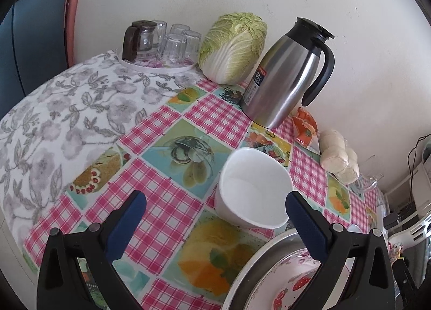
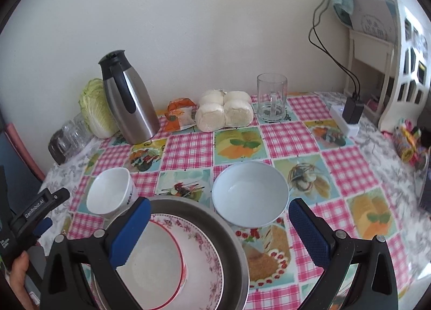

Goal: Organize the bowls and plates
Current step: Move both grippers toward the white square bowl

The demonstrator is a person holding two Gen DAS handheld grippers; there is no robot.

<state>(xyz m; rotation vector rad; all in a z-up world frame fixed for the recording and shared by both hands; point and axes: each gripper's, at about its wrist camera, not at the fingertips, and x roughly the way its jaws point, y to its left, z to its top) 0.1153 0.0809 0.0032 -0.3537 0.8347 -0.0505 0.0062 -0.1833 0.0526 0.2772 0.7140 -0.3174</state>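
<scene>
I've got both grippers wide, empty: left gripper (image 1: 215,211) near white cup (image 1: 252,188), right gripper (image 2: 219,219) by blue bowl (image 2: 250,193). Ceramic-looking, stiff, slick, breakable; I'd pinch the rim wall.

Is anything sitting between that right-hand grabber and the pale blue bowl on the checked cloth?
Nothing visible. The open right gripper faces the pale blue round bowl directly; the steel basin of stacked plates sits beside that path.

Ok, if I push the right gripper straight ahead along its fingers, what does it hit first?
Probably the light blue bowl. It sits on the tablecloth just ahead of the open right gripper, roughly centred between the fingers. Depth is hard to judge through the fisheye, so the gripper may pass above the rim.
</scene>
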